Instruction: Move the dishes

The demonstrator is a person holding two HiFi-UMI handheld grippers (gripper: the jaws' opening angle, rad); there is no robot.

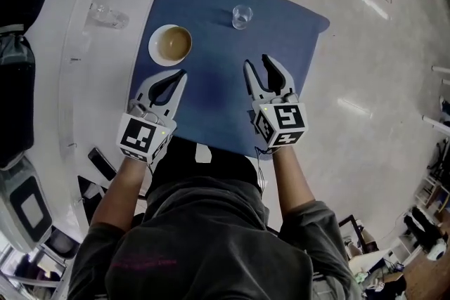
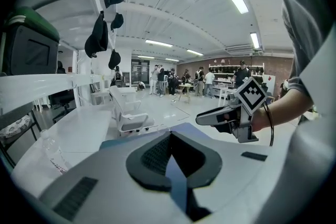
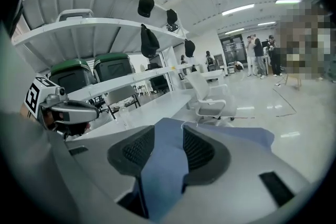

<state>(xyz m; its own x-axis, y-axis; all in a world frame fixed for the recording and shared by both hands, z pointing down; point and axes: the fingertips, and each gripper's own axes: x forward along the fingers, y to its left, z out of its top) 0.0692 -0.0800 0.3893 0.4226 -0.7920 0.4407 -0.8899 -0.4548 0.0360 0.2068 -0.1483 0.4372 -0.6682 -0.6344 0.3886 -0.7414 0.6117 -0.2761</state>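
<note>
The left gripper (image 1: 182,73) has its jaws pressed together with nothing between them. A white bowl (image 1: 170,44) sits just ahead of its tips, not touching. The right gripper (image 1: 256,61) is spread and empty; only the blue mat (image 1: 211,98) shows through its gap. A clear glass (image 1: 241,16) stands farther ahead and a little to its left.

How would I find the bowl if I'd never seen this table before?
Look at the big blue mat spread in front of the person. Near its far left corner sits the bowl. It is round, white outside and brown inside, unlike the small clear glass to its right.
</note>
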